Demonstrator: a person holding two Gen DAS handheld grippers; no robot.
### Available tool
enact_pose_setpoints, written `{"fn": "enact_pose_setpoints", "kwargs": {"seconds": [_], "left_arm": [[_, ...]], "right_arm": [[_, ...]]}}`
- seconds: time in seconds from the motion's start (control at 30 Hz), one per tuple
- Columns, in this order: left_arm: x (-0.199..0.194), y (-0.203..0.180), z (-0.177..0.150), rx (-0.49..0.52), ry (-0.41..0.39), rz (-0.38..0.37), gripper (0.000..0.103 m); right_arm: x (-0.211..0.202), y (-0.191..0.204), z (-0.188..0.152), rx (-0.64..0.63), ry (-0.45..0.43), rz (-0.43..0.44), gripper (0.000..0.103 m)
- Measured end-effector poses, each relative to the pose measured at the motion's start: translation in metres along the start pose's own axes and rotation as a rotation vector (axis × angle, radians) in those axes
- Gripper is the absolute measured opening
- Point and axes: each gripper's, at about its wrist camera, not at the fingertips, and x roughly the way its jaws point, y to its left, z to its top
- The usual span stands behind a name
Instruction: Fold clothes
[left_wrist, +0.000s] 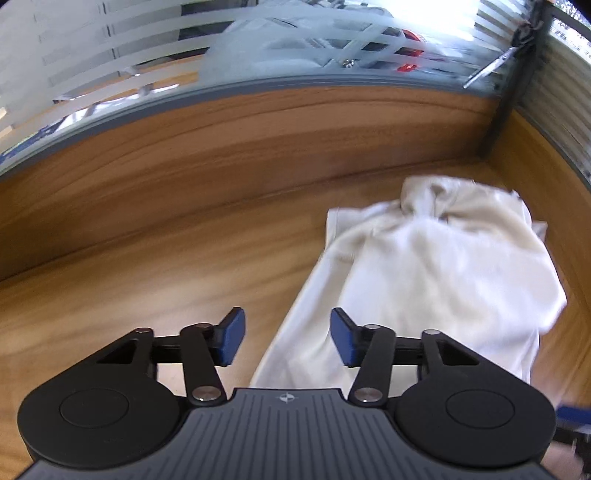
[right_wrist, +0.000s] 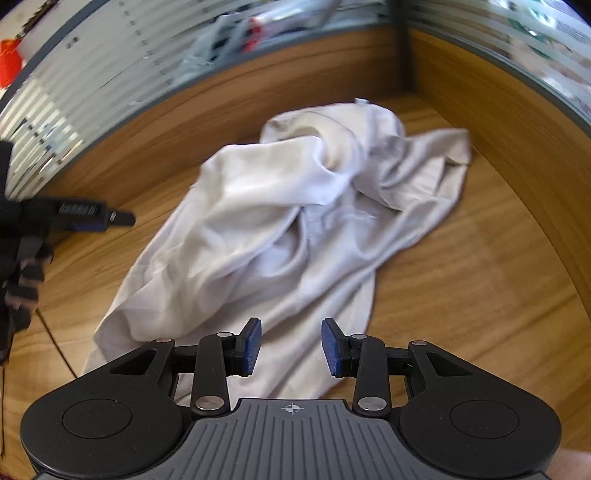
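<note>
A white garment (left_wrist: 443, 266) lies crumpled on the wooden desk (left_wrist: 166, 266), bunched up at its far end near the corner. In the left wrist view my left gripper (left_wrist: 288, 338) stands open over the garment's near left edge, its blue pads (left_wrist: 233, 336) apart and gripping nothing. In the right wrist view the garment (right_wrist: 288, 221) spreads towards me in loose folds. My right gripper (right_wrist: 291, 347) is open above its near hem, the cloth below the pads and not pinched. The left gripper (right_wrist: 110, 218) shows at the left edge, held by a gloved hand (right_wrist: 26, 273).
Low wooden partition walls (left_wrist: 258, 122) topped with striped frosted glass (left_wrist: 110, 48) close off the desk at the back and right, meeting in a corner (right_wrist: 400, 48). A thin dark cable (right_wrist: 55, 339) runs over the desk at the left. Bare wood (right_wrist: 461, 295) lies right of the garment.
</note>
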Motion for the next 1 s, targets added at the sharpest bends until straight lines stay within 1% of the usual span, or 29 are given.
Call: {"fn": "enact_pose_setpoints", "kwargs": {"seconds": [0.1, 0.17, 0.23, 0.43, 0.6, 0.7, 0.73, 0.77, 0.8, 0.83, 0.87, 0.93, 1.0], "left_arm": [[0.026, -0.009, 0.021, 0.007, 0.004, -0.015, 0.052], [0.037, -0.014, 0.03, 0.015, 0.002, -0.027, 0.05], [0.051, -0.017, 0.04, 0.013, 0.004, -0.034, 0.049], [0.086, -0.021, 0.064, -0.032, 0.022, -0.061, 0.049], [0.104, -0.028, 0.075, -0.037, 0.025, -0.062, 0.049], [0.11, -0.034, 0.076, -0.042, 0.016, -0.058, 0.049], [0.111, -0.036, 0.076, -0.044, 0.012, -0.057, 0.045], [0.112, -0.037, 0.075, -0.044, 0.013, -0.055, 0.029], [0.114, -0.039, 0.074, -0.042, 0.018, -0.05, 0.017], [0.116, -0.041, 0.073, -0.039, 0.022, -0.045, 0.004], [0.116, -0.041, 0.071, -0.036, 0.021, -0.05, 0.004], [0.111, -0.039, 0.067, -0.03, -0.009, -0.06, 0.003], [0.105, -0.033, 0.065, -0.032, -0.03, -0.037, 0.003]], "right_arm": [[0.006, -0.005, 0.0, 0.022, 0.011, -0.019, 0.038], [0.009, -0.008, 0.0, 0.037, 0.018, -0.028, 0.039], [0.011, -0.01, 0.001, 0.052, 0.023, -0.034, 0.039], [0.025, -0.016, 0.006, 0.062, 0.041, -0.05, 0.039], [0.032, -0.019, 0.012, 0.063, 0.036, -0.047, 0.039], [0.034, -0.02, 0.014, 0.058, 0.028, -0.062, 0.04], [0.035, -0.02, 0.014, 0.057, 0.025, -0.073, 0.041], [0.035, -0.02, 0.015, 0.054, 0.02, -0.086, 0.048], [0.035, -0.021, 0.015, 0.051, 0.012, -0.103, 0.052], [0.036, -0.021, 0.015, 0.045, 0.005, -0.12, 0.053], [0.037, -0.022, 0.014, 0.039, 0.001, -0.135, 0.053], [0.04, -0.025, 0.015, 0.034, -0.004, -0.161, 0.053], [0.044, -0.028, 0.016, 0.037, -0.013, -0.18, 0.053]]}}
